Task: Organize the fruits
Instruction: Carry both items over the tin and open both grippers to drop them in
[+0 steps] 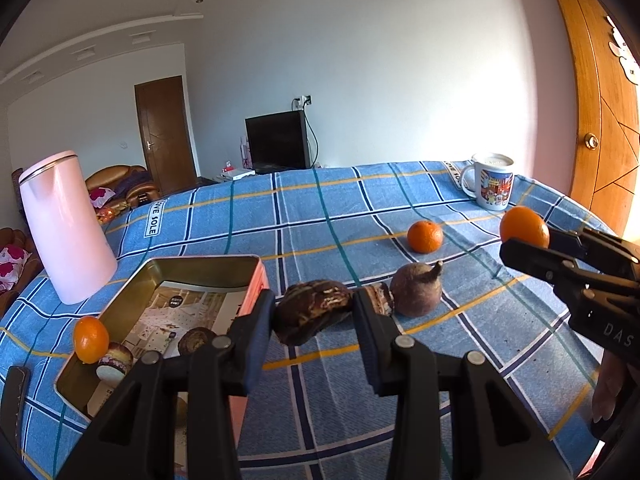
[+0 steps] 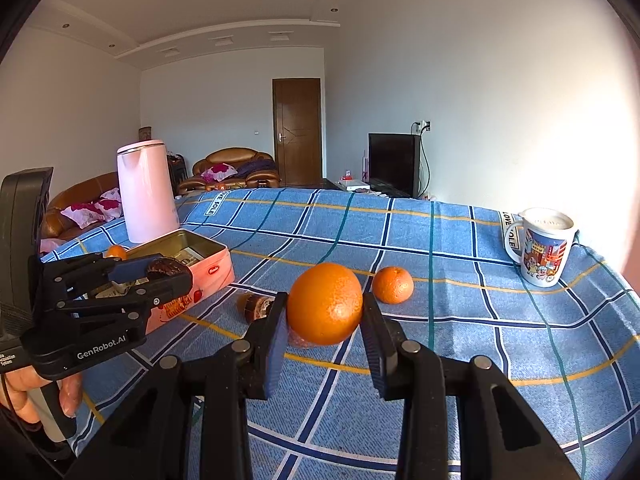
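My left gripper (image 1: 314, 314) is shut on a dark wrinkled fruit (image 1: 312, 310), held above the cloth just right of the open pink tin (image 1: 252, 276); it also shows in the right wrist view (image 2: 166, 270). My right gripper (image 2: 325, 314) is shut on a large orange (image 2: 325, 304), lifted off the table; the left wrist view shows this orange (image 1: 524, 226) too. A smaller orange (image 1: 425, 236) lies loose on the cloth. A brown pear-shaped fruit (image 1: 416, 288) and a small dark fruit (image 1: 380, 298) lie behind my left gripper. In the tin are dark fruits (image 1: 196, 340), with an orange (image 1: 91, 339) at its left rim.
A pink kettle (image 1: 64, 228) stands behind the tin at the left. A printed mug (image 1: 492, 182) stands at the far right corner of the blue checked tablecloth (image 1: 320, 400). A wooden door (image 1: 600, 112) is close on the right.
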A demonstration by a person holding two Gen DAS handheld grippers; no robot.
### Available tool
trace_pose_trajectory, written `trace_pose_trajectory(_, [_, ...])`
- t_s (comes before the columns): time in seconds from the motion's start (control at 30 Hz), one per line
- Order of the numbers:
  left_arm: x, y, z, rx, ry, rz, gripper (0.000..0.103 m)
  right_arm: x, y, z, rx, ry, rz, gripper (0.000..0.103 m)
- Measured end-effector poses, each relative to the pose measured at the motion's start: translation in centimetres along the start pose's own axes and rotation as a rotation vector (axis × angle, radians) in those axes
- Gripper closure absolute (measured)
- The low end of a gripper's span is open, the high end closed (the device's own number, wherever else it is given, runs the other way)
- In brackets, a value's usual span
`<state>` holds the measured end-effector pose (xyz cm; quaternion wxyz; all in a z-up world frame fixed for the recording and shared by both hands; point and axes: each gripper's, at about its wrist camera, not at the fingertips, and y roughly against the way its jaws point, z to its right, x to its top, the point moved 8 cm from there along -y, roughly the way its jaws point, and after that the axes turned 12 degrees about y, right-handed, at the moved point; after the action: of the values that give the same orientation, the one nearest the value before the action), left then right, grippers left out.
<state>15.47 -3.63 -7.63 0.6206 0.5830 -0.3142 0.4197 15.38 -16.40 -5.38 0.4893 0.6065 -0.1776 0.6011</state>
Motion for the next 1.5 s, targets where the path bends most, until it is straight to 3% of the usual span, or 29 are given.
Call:
trace_pose_trajectory(0.57, [0.6, 1.6, -0.2, 0.015, 0.002, 0.089, 0.062, 0.3, 1.0, -0.1, -0.020, 0.018, 0.054, 0.066])
trace_pose_trajectory(0.97, [0.5, 2.4, -0.7, 0.022, 0.012, 0.098, 0.062, 0.8, 1.7, -0.7, -0.039, 0.040, 0.084, 0.066])
trace_pose_trajectory(1.33, [0.7, 4.4, -6.2, 0.088, 0.088, 0.106, 0.062, 3.4, 0.3, -6.3, 0.087, 0.097, 0.083, 0.066])
trace_pose_trajectory(1.5, [0.9, 5.2, -10.5, 0.166, 0.130, 0.112, 0.062, 5.0, -0.9, -10.6, 0.183, 0.139, 0.076, 0.066])
